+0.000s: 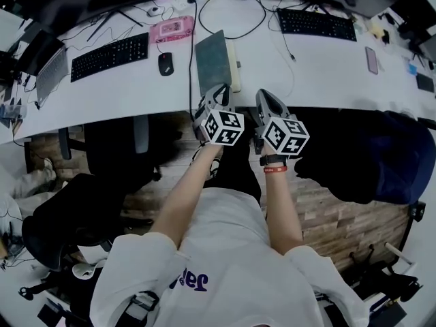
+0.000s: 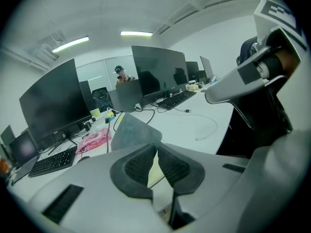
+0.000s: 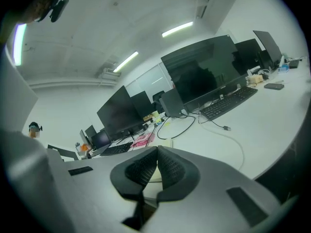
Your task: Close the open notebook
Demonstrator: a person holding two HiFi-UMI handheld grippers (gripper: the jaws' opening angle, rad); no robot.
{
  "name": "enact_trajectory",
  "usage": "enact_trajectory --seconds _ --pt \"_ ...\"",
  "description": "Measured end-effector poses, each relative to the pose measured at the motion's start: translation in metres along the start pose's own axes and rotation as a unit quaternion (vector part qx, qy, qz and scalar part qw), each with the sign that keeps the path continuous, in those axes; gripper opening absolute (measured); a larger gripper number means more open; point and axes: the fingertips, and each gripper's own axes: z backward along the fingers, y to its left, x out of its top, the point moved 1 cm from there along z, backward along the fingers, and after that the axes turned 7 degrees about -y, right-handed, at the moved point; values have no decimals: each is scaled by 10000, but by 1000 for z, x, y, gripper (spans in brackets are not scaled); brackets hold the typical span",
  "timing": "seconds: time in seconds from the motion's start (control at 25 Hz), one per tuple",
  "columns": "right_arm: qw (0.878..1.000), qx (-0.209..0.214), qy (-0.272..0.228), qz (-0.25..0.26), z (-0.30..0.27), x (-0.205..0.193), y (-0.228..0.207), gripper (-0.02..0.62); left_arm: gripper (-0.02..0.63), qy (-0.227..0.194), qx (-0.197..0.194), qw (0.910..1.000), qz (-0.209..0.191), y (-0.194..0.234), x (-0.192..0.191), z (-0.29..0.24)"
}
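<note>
The notebook (image 1: 212, 58) lies on the white desk (image 1: 327, 67) near its front edge, its dark grey cover over the pale pages, which show along its right side. My left gripper (image 1: 219, 91) hangs just short of its near edge, shut and empty. My right gripper (image 1: 264, 97) is beside it on the right, also shut and empty, off the desk's front edge. In the left gripper view the grey cover (image 2: 133, 131) rises just beyond the touching fingertips (image 2: 157, 147). In the right gripper view the closed jaws (image 3: 156, 150) point over the desk toward the pale notebook edge (image 3: 166, 143).
A black mouse (image 1: 165, 63), a pink packet (image 1: 172, 28) and a keyboard (image 1: 109, 56) lie left of the notebook. Another keyboard (image 1: 317, 24), a cable (image 1: 235, 9) and a phone (image 1: 371, 59) lie right. Monitors line the back. Black chairs (image 1: 112, 148) stand below the desk.
</note>
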Motion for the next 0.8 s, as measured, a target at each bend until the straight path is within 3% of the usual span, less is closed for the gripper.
enact_trajectory --seconds 0.44,0.8 --pt "9996 -266 -59 -76 16 1 -27 14 52 158 -41 9988 -453 -19 -9 -15" --pt "9995 -287 -2 -119 17 -7 -34 14 57 350 -231 9974 -585 -31 -22 -28"
